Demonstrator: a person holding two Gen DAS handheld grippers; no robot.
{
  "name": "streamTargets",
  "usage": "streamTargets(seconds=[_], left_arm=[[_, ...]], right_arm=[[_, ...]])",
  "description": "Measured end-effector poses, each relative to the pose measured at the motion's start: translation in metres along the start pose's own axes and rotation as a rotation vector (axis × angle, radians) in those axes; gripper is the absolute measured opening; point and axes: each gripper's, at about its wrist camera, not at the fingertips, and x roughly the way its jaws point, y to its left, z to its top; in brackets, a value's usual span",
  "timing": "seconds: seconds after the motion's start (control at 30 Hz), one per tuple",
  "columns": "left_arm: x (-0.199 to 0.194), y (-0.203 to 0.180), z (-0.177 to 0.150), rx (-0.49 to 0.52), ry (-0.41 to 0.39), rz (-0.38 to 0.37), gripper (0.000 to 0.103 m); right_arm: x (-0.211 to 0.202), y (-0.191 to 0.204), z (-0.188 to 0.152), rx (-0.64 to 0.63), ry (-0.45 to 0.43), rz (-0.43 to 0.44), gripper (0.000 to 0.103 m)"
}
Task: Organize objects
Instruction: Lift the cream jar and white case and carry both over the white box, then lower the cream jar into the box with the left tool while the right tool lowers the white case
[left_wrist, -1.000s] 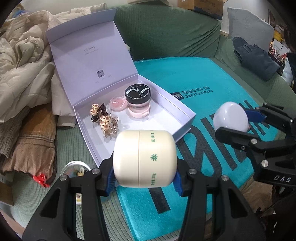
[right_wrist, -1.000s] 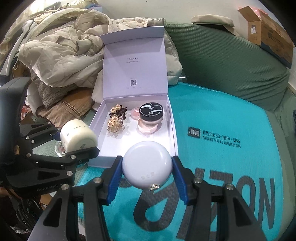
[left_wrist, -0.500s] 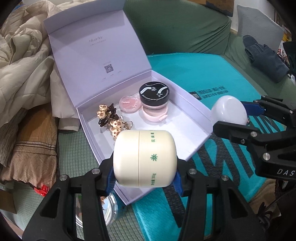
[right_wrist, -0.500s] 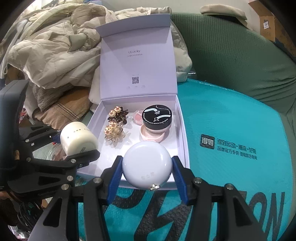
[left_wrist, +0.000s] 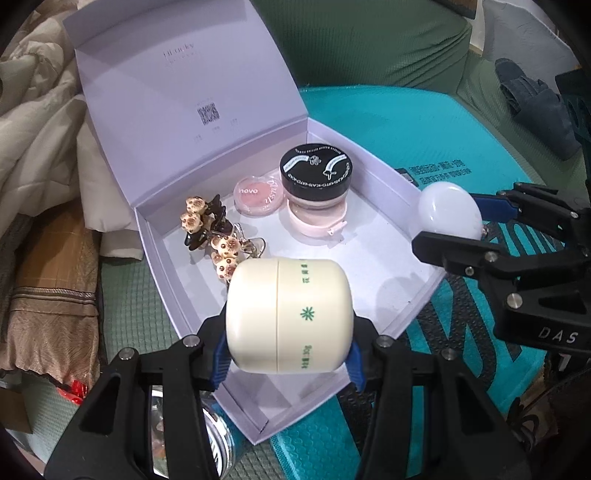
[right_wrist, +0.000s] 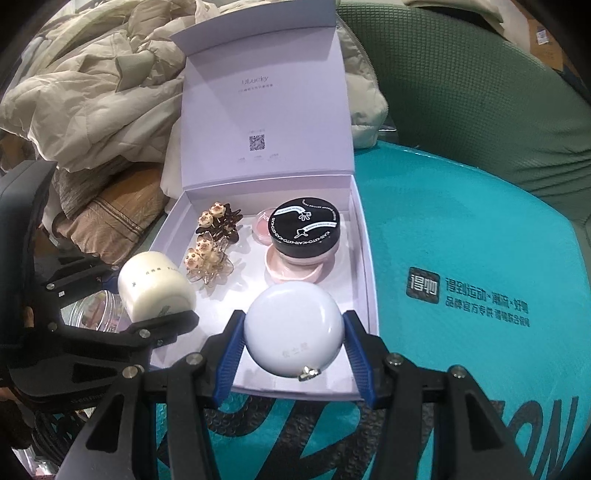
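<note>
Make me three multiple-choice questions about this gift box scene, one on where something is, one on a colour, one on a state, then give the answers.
1. Where is the black-lidded jar?
A. inside the open box
B. on the teal mat
C. in the left gripper

2. What colour is the jar in the left gripper?
A. pink
B. cream
C. black

3. What is the state of the right gripper?
A. open and empty
B. shut on the round white compact
C. shut on a hair clip

Answers: A, it rests on the box floor beside the hair clips; B, its body is cream with green print; B, both blue pads press the compact's sides.
</note>
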Motion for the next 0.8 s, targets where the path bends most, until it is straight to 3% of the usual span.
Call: streamTargets(seconds=[0.6, 0.8], left_arm=[[0.047, 0.013, 0.0, -0.066, 0.133, 0.033, 0.048], [0.054, 0.011, 0.001, -0.063, 0.134, 0.047, 0.048]], right_arm=[[0.047, -0.001, 0.012, -0.052, 0.083, 0.038, 0.054], [0.057, 0.001, 0.013, -0.082, 0.107, 0.044, 0.054]])
